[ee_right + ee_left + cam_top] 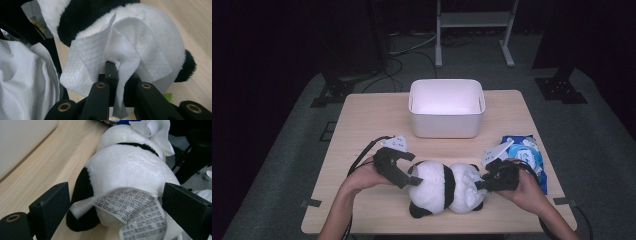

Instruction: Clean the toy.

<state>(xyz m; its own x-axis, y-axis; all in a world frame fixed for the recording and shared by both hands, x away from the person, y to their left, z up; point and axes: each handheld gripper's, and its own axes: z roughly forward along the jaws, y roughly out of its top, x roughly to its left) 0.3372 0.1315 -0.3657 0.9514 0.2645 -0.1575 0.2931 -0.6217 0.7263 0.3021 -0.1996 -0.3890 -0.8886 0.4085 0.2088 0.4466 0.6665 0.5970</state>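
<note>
**Panda toy wiped from one end, braced at the other**

From the high view, the plush panda (pixel 446 187) lies on its side at lower centre of the tabletop (pixel 362 125), with a white bin (pixel 446 107) behind it and a blue wipes packet (pixel 527 152) at the right. The left gripper (pixel 409 175) meets the toy's left end; the right gripper (pixel 482 184) presses at its right end.

The left gripper view adds what the overhead cannot: its jaws stand wide apart on either side of the panda's rump, and a printed care label (pixel 132 212) hangs between them. I cannot tell whether the jaws touch the fur.

The right gripper view shows the jaws closed on a folded white wipe (pixel 120 60), held against the panda's white fur. From above, that wipe is barely distinguishable from the toy
</note>
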